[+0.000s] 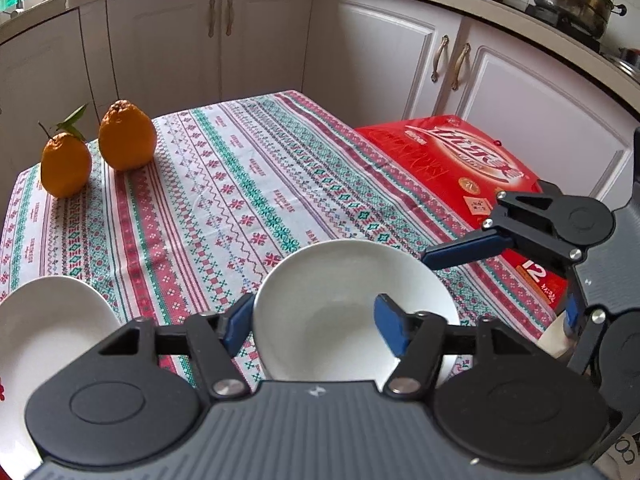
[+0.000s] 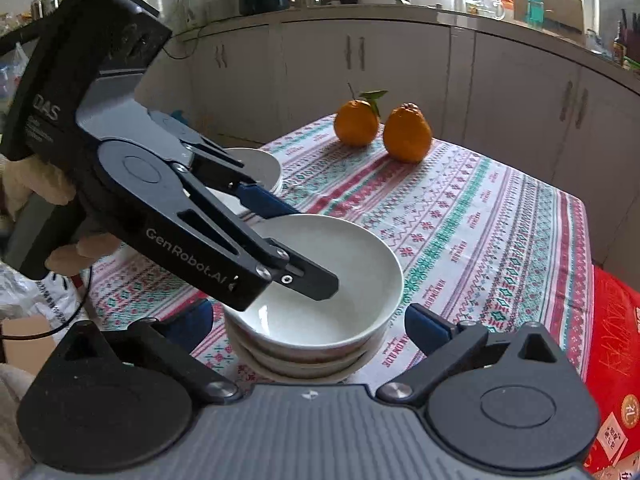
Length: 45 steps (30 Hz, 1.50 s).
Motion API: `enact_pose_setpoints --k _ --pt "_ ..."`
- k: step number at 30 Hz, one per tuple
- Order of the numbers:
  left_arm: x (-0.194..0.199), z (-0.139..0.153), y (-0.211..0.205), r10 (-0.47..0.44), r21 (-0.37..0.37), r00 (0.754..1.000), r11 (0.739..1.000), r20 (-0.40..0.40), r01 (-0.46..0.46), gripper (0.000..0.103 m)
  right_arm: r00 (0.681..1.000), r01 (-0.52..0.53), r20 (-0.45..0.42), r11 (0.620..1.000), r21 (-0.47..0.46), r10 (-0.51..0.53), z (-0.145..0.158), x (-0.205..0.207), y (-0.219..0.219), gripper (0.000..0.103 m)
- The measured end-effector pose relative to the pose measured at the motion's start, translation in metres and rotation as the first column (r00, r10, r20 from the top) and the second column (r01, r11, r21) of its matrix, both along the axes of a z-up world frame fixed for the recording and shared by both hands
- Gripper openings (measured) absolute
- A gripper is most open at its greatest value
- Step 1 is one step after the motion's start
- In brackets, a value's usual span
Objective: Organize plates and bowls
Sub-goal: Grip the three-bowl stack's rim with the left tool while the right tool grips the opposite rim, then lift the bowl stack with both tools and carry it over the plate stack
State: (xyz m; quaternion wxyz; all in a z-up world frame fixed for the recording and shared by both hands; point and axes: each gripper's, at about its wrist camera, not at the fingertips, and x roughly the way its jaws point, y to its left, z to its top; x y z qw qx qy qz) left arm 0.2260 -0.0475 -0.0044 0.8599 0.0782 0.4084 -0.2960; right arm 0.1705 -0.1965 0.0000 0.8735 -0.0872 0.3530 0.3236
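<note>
A white bowl [image 2: 320,276] sits on top of a small stack of bowls [image 2: 304,356] near the front edge of the table [image 2: 500,232]. The table wears a cloth with red and green patterns.

The left gripper [image 1: 316,320] reaches over the top bowl's rim. 1 blue finger [image 1: 390,326] is inside the bowl and the other is outside its left wall, with a gap showing, so the jaws sit partly open around the rim and do not squeeze it. In the right wrist view this gripper comes in from the left, and a hand [image 2: 36,188] in a pale glove holds it.

The right gripper [image 2: 316,330] is low in front of the stack. Its jaws are spread very wide, with 1 blue finger on each side of the bowls, and neither one touches them. It holds nothing.

Another white bowl [image 1: 48,344] sits to the left, close to the table's front left corner.

2 oranges [image 1: 98,150] stand together by the far left corner, 1 with green leaves. The middle and far right part of the cloth are open, with lots of room to move.

A red box [image 1: 460,172] lies past the table's right edge, just beside it. White cabinets [image 1: 200,40] run along the back.
</note>
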Motion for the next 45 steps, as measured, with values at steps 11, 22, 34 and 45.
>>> enact_pose_setpoints --k 11,22,34,45 --pt "-0.022 0.026 0.016 -0.017 0.001 0.991 1.0 0.135 0.017 0.102 1.0 -0.002 0.027 0.998 -0.061 0.003 0.001 -0.011 -0.007 0.103" --pt "-0.068 -0.004 0.036 -0.123 0.09 0.982 0.99 0.142 0.111 0.102 0.996 -0.09 0.007 0.976 -0.197 0.093 -0.016 -0.018 -0.004 0.103" --pt "-0.046 -0.052 0.015 -0.233 0.173 0.97 0.96 0.064 0.219 0.102 0.989 -0.14 -0.004 0.94 -0.312 0.146 -0.042 0.006 0.01 0.103" --pt "-0.022 -0.056 0.007 -0.38 0.195 0.925 0.908 0.014 0.37 0.097 0.935 -0.355 -0.079 0.892 -0.281 0.347 -0.043 0.032 0.013 0.103"
